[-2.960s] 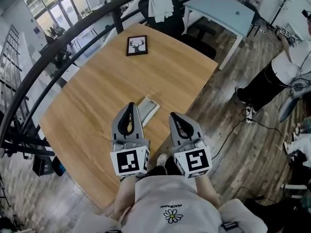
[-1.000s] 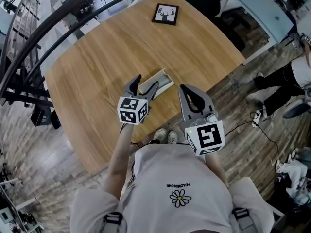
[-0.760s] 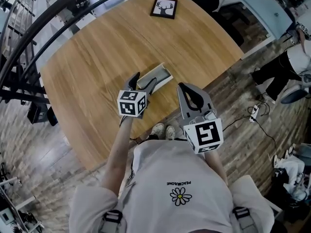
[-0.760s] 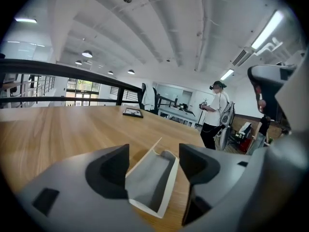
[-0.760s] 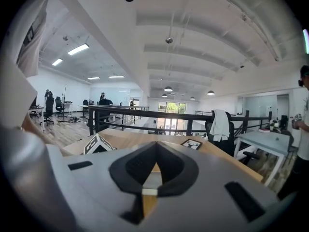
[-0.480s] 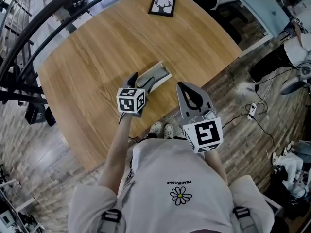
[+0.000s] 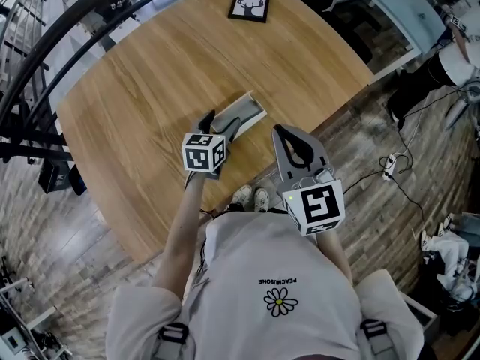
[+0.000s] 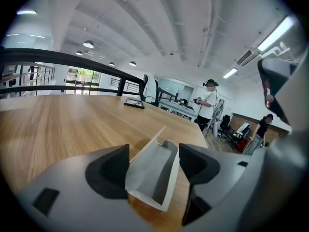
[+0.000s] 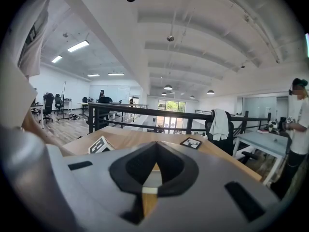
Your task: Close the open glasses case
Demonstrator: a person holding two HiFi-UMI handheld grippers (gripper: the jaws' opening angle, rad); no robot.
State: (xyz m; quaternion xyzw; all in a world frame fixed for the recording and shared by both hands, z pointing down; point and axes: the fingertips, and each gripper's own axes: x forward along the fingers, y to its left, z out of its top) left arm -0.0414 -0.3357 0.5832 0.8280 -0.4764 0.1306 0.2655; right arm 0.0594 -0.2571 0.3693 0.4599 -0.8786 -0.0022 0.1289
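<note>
The open glasses case (image 7: 250, 111), pale grey with its lid standing up, lies on the wooden table (image 7: 150, 81) near the front edge. My left gripper (image 7: 225, 121) is open, with its jaws on either side of the case's near end. In the left gripper view the case (image 8: 155, 173) fills the gap between the dark pads (image 8: 108, 170), lid edge to the left. My right gripper (image 7: 279, 132) is shut and hovers just right of the case, holding nothing. In the right gripper view its jaws (image 9: 155, 146) meet at the tips.
A framed deer picture (image 7: 249, 6) lies at the table's far side. A black railing (image 7: 45, 58) curves round the left. A blue-topped desk (image 7: 390, 6) stands at the back right. A person (image 8: 208, 105) stands beyond the table. The table's front edge is close to my body.
Since three seconds ago my left gripper has reached forward and brought its jaws round the case's near end. In the last second it has edged slightly further on. The right gripper has stayed shut beside it.
</note>
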